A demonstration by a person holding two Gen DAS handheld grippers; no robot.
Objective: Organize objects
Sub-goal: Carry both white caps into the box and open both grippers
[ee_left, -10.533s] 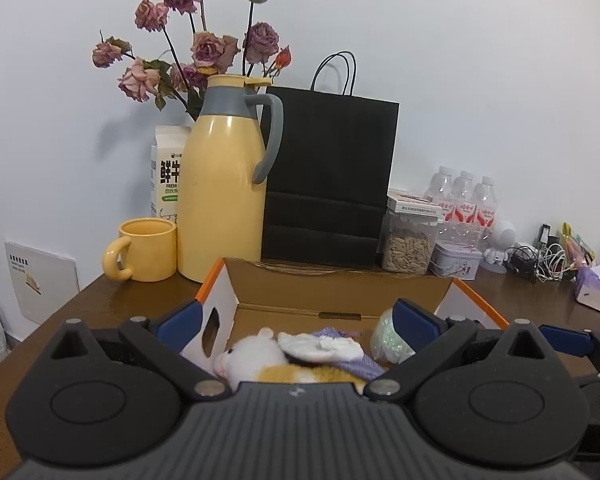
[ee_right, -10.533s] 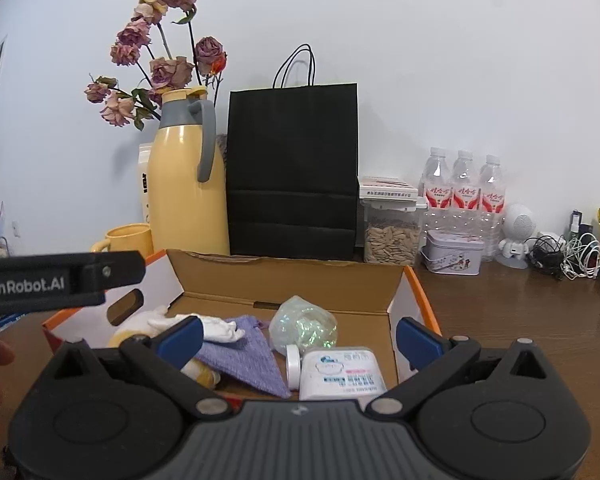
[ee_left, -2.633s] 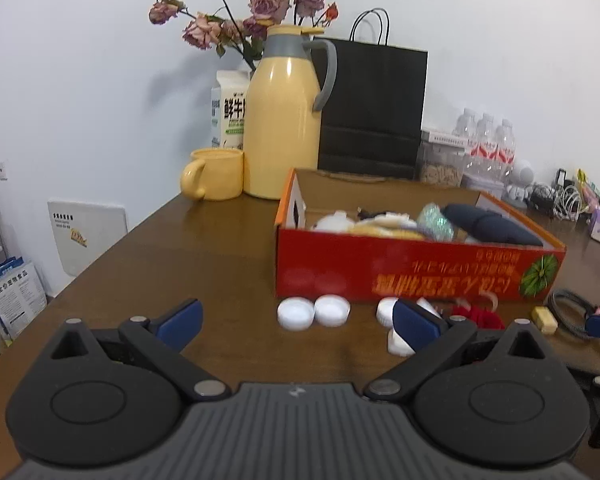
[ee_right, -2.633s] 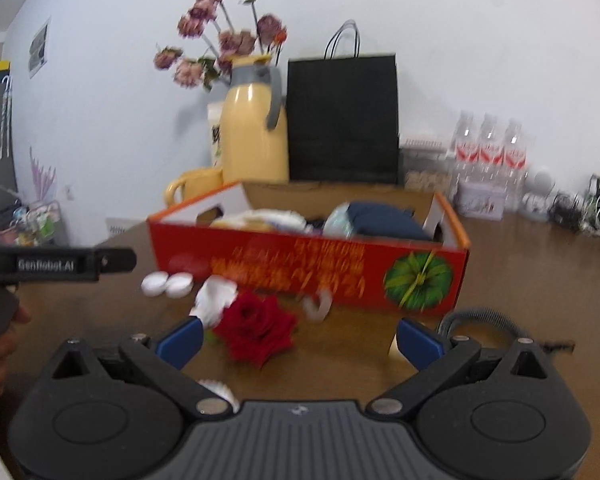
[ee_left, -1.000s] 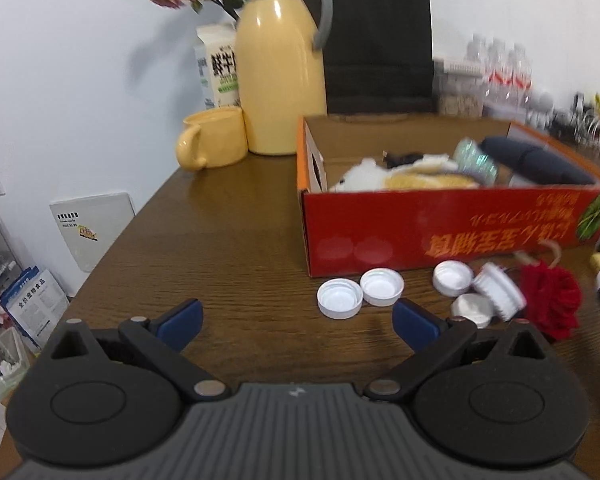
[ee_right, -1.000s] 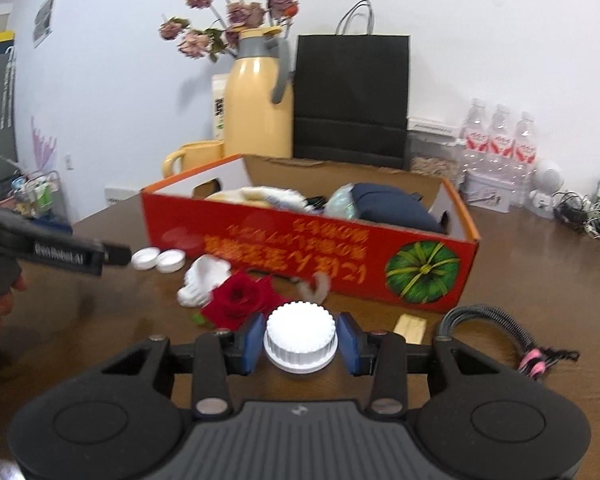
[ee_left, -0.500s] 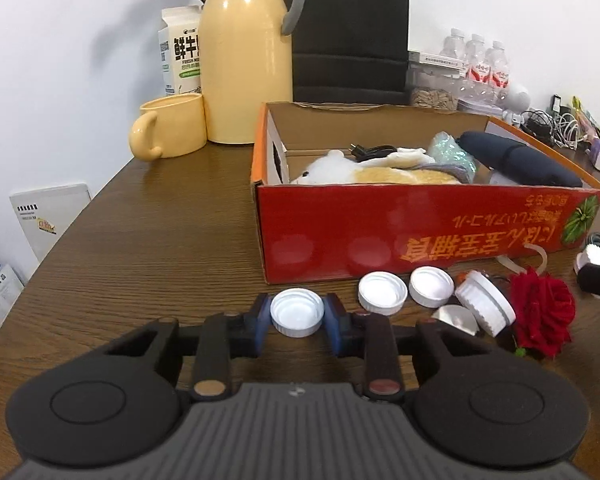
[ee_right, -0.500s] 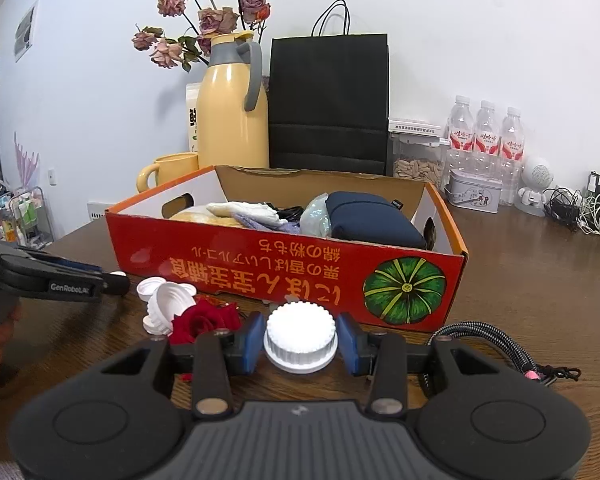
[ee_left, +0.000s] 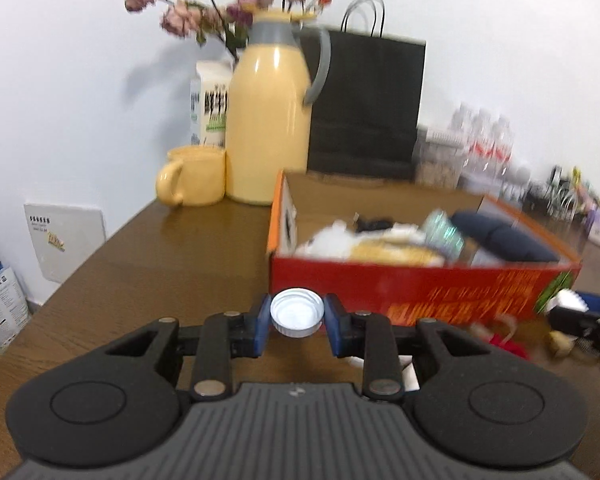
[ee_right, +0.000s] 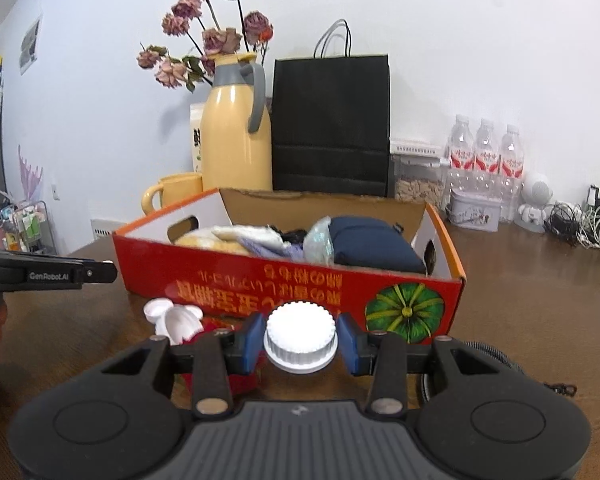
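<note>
My left gripper (ee_left: pixel 297 315) is shut on a small white bottle cap (ee_left: pixel 296 310), held open side up above the brown table (ee_left: pixel 172 264), just left of the front of the red cardboard box (ee_left: pixel 420 290). In the right wrist view my right gripper (ee_right: pixel 300 342) is shut on a larger ribbed white lid (ee_right: pixel 300 334) in front of the box (ee_right: pixel 260 280). The box holds a dark blue pouch (ee_right: pixel 374 246), cloths and a plush toy. Loose white caps (ee_right: pixel 172 318) and a red rose (ee_right: pixel 216 325) lie before the box. The left gripper (ee_right: pixel 100 273) shows at the left edge.
Behind the box stand a yellow thermos jug (ee_right: pixel 236 140) with dried flowers, a yellow mug (ee_right: pixel 172 194), a black paper bag (ee_right: pixel 330 124) and water bottles (ee_right: pixel 486 160). Tangled cables (ee_right: pixel 580 226) lie at the back right, a black coiled cable (ee_right: pixel 490 354) near my right gripper.
My left gripper has shut on one white cap from the table and lifted it, and its view now tilts upward. The right gripper keeps its ribbed lid and has barely moved.
</note>
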